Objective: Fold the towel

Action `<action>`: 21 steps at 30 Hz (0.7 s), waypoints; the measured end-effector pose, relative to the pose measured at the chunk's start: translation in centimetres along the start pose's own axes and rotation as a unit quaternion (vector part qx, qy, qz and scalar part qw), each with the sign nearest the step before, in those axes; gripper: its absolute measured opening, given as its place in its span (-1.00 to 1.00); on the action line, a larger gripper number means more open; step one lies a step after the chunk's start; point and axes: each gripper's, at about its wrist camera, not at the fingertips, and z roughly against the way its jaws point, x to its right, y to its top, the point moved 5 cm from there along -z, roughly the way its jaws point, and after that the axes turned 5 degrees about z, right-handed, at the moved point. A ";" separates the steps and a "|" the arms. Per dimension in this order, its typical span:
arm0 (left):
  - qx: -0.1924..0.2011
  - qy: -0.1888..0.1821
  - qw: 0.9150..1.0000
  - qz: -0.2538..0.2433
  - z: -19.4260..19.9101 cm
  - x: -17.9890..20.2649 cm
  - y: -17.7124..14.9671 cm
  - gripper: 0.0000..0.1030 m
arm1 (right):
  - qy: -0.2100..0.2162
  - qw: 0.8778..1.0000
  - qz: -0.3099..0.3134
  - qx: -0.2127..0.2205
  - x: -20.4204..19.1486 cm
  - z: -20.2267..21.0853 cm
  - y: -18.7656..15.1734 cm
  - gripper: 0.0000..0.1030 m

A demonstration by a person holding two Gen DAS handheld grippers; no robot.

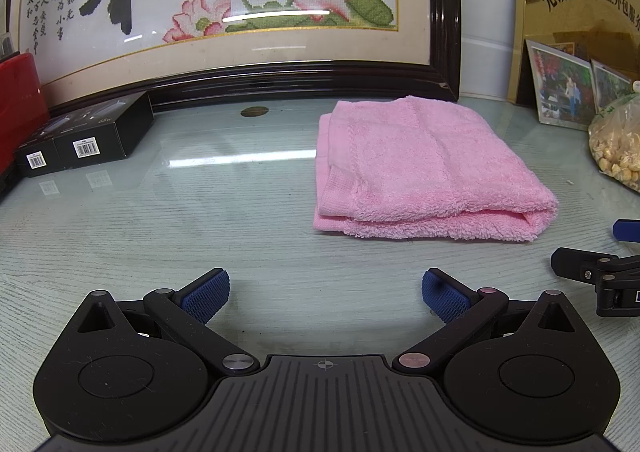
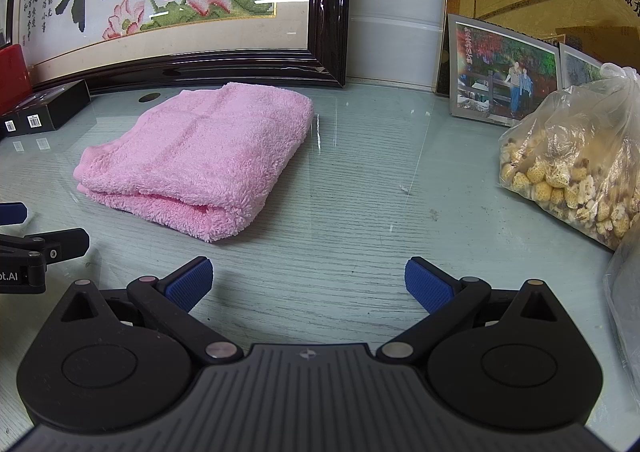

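Note:
A pink towel (image 1: 424,171) lies folded into a thick rectangle on the glass-topped table; it also shows in the right wrist view (image 2: 204,159). My left gripper (image 1: 326,292) is open and empty, back from the towel's near edge and a little to its left. My right gripper (image 2: 308,284) is open and empty, near the table's front, to the right of the towel. Part of the right gripper (image 1: 600,276) shows at the right edge of the left wrist view. Part of the left gripper (image 2: 36,252) shows at the left edge of the right wrist view.
A large framed cross-stitch picture (image 1: 224,7) leans at the back. Black boxes (image 1: 80,135) and a red object (image 1: 16,103) stand at the left. Framed photos (image 2: 504,71) and a plastic bag of dried food (image 2: 576,155) stand at the right.

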 end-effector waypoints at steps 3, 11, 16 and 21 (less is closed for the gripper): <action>0.000 0.000 1.000 0.000 0.0 -0.1 0.0 1.00 | 0.000 1.000 0.000 0.000 0.0 0.0 0.0 1.00; 0.000 0.000 1.000 0.000 0.0 -0.2 0.0 1.00 | 0.000 1.000 0.000 0.000 0.0 0.0 0.0 1.00; 0.000 0.000 1.000 0.000 0.0 -0.1 0.0 1.00 | 0.000 1.000 0.000 0.000 0.0 0.0 0.0 1.00; 0.000 0.000 1.000 0.000 0.0 0.1 0.0 1.00 | 0.000 1.000 0.000 0.000 0.0 0.0 0.0 1.00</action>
